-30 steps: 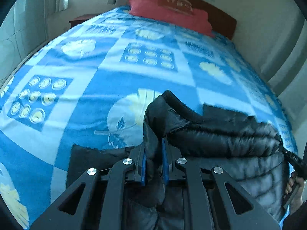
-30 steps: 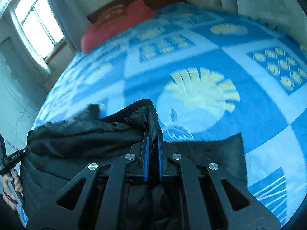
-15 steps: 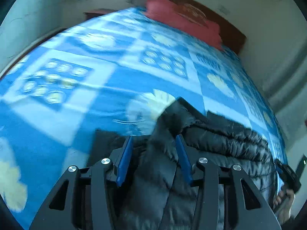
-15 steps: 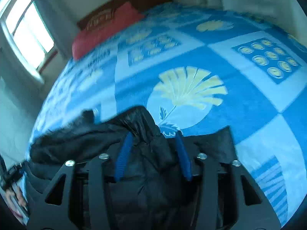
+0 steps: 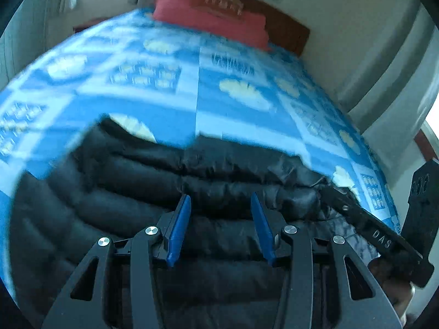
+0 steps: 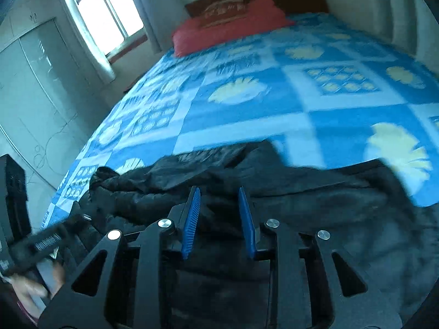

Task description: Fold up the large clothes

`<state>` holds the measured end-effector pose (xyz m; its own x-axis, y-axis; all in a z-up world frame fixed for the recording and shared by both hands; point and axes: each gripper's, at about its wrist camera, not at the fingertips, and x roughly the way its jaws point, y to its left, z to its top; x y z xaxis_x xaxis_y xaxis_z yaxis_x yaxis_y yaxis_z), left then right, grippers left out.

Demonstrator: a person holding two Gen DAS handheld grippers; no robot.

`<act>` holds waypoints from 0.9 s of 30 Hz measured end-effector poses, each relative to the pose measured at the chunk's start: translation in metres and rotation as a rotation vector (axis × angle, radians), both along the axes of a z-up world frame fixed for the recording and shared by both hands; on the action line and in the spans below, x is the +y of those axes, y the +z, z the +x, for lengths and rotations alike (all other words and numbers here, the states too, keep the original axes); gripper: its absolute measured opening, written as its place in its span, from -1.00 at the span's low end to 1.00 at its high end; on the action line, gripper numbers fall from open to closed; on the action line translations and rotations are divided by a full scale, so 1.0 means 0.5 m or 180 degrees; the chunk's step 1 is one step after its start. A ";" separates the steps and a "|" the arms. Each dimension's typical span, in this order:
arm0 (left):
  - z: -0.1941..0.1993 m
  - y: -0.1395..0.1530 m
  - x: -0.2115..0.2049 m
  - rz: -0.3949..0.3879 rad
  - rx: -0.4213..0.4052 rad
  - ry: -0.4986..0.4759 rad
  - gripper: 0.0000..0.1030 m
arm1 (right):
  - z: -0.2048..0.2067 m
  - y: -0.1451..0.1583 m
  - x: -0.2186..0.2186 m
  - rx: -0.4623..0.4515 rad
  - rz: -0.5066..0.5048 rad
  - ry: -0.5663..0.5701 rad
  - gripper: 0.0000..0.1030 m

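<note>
A black quilted puffer jacket [image 5: 170, 175] lies folded over on the near end of the bed; it also shows in the right wrist view [image 6: 315, 192]. My left gripper [image 5: 221, 203] is open, its blue pads apart and empty, just above the jacket. My right gripper [image 6: 218, 194] is open and empty too, over the jacket's folded edge. The right gripper's body [image 5: 384, 241] shows at the right of the left wrist view. The left gripper's body [image 6: 46, 241] shows at the lower left of the right wrist view.
The bed has a blue and white blanket with pale leaf prints [image 6: 315, 101]. A red pillow [image 6: 227, 24] lies at the wooden headboard [image 5: 285, 30]. A window [image 6: 101, 8] and a pale wardrobe [image 6: 35, 87] stand to the left of the bed.
Both grippers were shut on jacket folds a second ago. They opened, let the cloth drop onto the bed, and pulled back and up. The jacket now lies flatter.
</note>
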<state>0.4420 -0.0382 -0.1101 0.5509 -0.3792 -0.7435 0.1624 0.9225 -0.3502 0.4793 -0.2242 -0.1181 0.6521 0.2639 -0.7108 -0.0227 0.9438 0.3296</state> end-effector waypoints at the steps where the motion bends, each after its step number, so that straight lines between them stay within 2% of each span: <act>1: 0.008 -0.015 -0.003 0.0047 0.0047 0.0007 -0.11 | 0.006 -0.011 0.008 0.0053 -0.0055 0.0004 -0.45; 4: 0.019 -0.046 -0.016 0.0180 0.0117 -0.0047 -0.11 | 0.027 -0.068 0.011 0.0317 -0.0078 -0.0035 -0.51; 6: 0.022 -0.055 -0.024 0.0294 0.0139 -0.0063 -0.11 | 0.025 -0.072 0.007 0.0310 -0.0013 -0.0063 -0.51; 8: 0.017 -0.050 -0.022 0.0306 0.0137 -0.0065 -0.11 | 0.013 -0.058 0.007 0.0277 -0.0034 -0.0086 -0.51; 11: -0.028 -0.012 0.008 0.0225 0.0093 -0.0052 -0.11 | -0.040 -0.019 -0.006 0.0110 -0.0094 -0.0094 -0.50; 14: -0.089 0.017 0.049 0.0205 -0.0077 0.0056 -0.11 | -0.109 0.006 -0.018 -0.0038 -0.0355 -0.0134 -0.48; 16: -0.125 0.008 0.091 0.0108 -0.0067 0.0186 -0.11 | -0.138 -0.007 -0.025 0.0018 -0.0550 -0.0207 -0.47; 18: -0.131 -0.019 0.110 0.0046 0.0012 0.0220 -0.11 | -0.141 -0.041 -0.035 0.0109 -0.0521 -0.0197 -0.47; 20: -0.134 -0.050 0.113 0.0087 -0.0050 0.0204 -0.27 | -0.135 -0.060 -0.040 0.0109 -0.0460 -0.0186 -0.46; 22: -0.141 -0.048 0.109 0.0139 -0.0112 0.0211 -0.29 | -0.139 -0.047 -0.045 0.0118 -0.0407 -0.0213 -0.47; 24: -0.157 -0.031 0.120 0.0061 -0.0087 0.0279 -0.29 | -0.171 -0.022 -0.048 0.0078 -0.0371 -0.0266 -0.47; 25: -0.176 -0.020 0.133 -0.0032 -0.0110 0.0326 -0.29 | -0.193 -0.012 -0.051 0.0021 -0.0396 -0.0286 -0.44; 27: -0.201 -0.017 0.149 -0.0049 -0.0125 0.0363 -0.29 | -0.220 -0.016 -0.047 0.0019 -0.0533 -0.0346 -0.40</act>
<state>0.3417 0.0364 -0.1185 0.6196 -0.3235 -0.7151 0.0705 0.9304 -0.3598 0.3691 -0.2475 -0.1259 0.6659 0.0699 -0.7428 0.0838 0.9823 0.1676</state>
